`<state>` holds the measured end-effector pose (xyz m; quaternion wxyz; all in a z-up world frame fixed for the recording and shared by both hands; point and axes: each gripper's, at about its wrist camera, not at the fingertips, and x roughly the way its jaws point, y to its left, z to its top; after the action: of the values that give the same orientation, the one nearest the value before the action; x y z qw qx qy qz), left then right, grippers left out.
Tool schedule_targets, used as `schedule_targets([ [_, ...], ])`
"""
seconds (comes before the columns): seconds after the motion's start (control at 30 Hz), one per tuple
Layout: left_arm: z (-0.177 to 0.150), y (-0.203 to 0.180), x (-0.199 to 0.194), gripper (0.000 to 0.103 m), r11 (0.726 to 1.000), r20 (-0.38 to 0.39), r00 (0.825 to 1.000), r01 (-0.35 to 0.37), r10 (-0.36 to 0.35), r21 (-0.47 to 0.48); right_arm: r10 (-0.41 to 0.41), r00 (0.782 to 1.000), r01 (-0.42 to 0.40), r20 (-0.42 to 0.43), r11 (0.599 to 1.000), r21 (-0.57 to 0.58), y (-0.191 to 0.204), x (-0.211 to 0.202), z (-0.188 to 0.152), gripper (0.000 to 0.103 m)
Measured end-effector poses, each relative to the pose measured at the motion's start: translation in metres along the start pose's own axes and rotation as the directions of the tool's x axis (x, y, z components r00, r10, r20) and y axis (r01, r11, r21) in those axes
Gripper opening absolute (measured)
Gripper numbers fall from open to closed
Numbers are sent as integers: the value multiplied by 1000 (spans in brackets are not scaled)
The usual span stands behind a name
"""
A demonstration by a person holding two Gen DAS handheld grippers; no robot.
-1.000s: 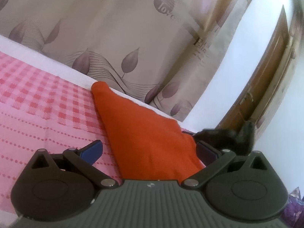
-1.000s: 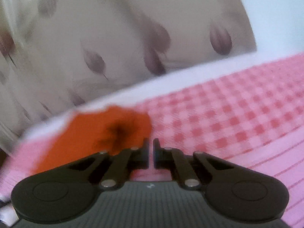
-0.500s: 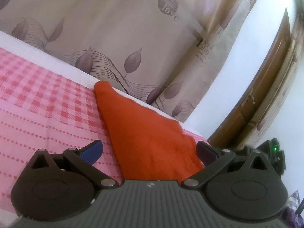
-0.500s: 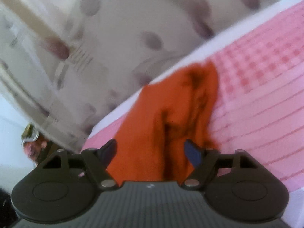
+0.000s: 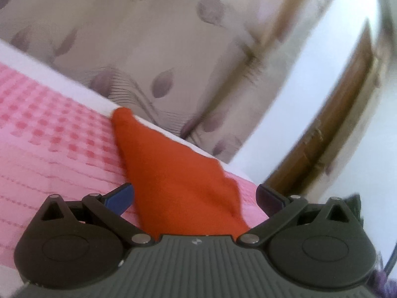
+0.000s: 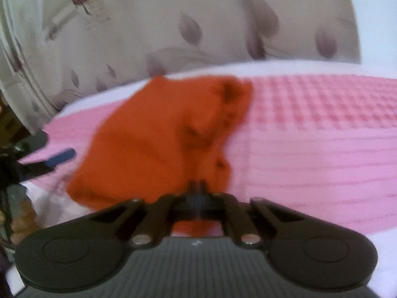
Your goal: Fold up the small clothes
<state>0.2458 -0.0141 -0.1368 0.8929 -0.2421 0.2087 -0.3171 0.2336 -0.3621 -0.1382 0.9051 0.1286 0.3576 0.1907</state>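
Right gripper (image 6: 198, 186), wide open half a second ago, now pinched shut on near edge of orange cloth (image 6: 158, 139); likely start of a fold. Left gripper (image 5: 194, 195) stays wide open, empty, cloth lying between its fingers toward 12 o'clock on pink bedspread (image 5: 49, 154).

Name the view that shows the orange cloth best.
The right wrist view: the orange cloth shows nearly whole there, bunched on the pink bedspread, though blurred. The left wrist view shows one flat, tapering stretch between its open fingers, the near end hidden by the gripper body.
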Motion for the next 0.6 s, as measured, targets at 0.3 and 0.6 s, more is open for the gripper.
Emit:
schedule_targets([
  [0.3,-14,-22,10,102,991,-48,998,33,-27,129,309,939,-342,152,894,291,-32,3,5,61],
  [0.6,-12,-12,14,103,997,-79,996,36,-30,68,260,959,-278,115,940,197,-14,42,12,70],
])
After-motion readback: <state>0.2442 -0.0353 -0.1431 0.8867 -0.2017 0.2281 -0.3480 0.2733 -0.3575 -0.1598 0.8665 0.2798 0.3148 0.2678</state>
